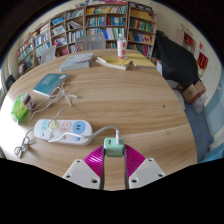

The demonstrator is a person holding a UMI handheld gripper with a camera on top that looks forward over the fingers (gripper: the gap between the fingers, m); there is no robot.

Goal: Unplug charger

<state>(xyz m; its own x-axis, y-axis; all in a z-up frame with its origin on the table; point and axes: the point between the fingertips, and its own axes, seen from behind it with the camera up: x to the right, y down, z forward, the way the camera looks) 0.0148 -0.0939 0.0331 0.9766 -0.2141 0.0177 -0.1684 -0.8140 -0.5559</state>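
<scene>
My gripper [114, 152] is shut on a small pale green charger [114, 146], which sits pinched between the tips of the two magenta pads [96, 160]. A thin white cable [117, 133] rises from the charger's top. The charger is off the white power strip [62, 129], which lies flat on the round wooden table [140, 100] just ahead and to the left of the fingers. The strip's own white cord [24, 148] curls off its left end.
On the table's left are a green object [20, 110] and a blue-covered book [48, 88] with a white cable beside it. Farther back lie another book [78, 62] and a pink cup [122, 47]. Bookshelves [100, 22] line the back; a dark chair [175, 60] stands at the right.
</scene>
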